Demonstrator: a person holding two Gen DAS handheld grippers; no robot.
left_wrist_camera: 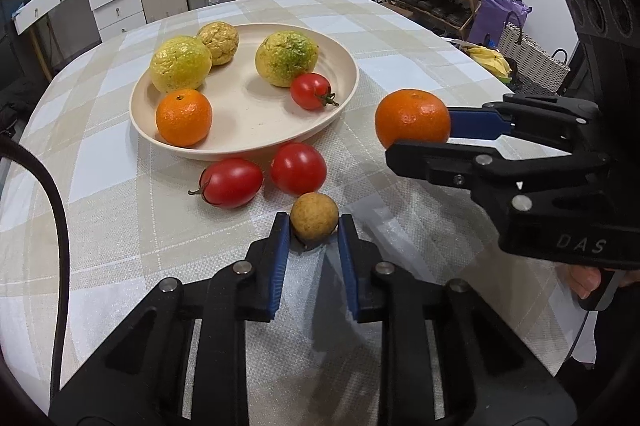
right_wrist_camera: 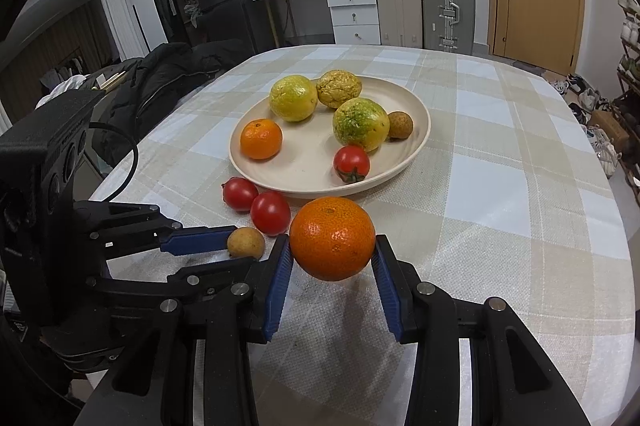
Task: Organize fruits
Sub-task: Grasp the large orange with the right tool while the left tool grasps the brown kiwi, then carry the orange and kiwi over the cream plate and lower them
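While the checked tablecloth [left_wrist_camera: 120, 161] is carrying everything, the cream plate [left_wrist_camera: 256, 141] is sitting at its middle, holding three yellow-green citrus fruits, a mandarin [left_wrist_camera: 183, 117] and a tomato [left_wrist_camera: 311, 91]. Just in front of the plate, the right gripper [right_wrist_camera: 332, 258] is clamping an orange [right_wrist_camera: 332, 238], two tomatoes are lying on the cloth, and the left gripper [left_wrist_camera: 314, 226] is pinching a small brown longan [left_wrist_camera: 314, 218].

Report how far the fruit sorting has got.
Done: six fruits lie in the plate. In hand: the right gripper holds an orange aloft; the left gripper has shut on a small brown fruit. Left: two tomatoes on the cloth.
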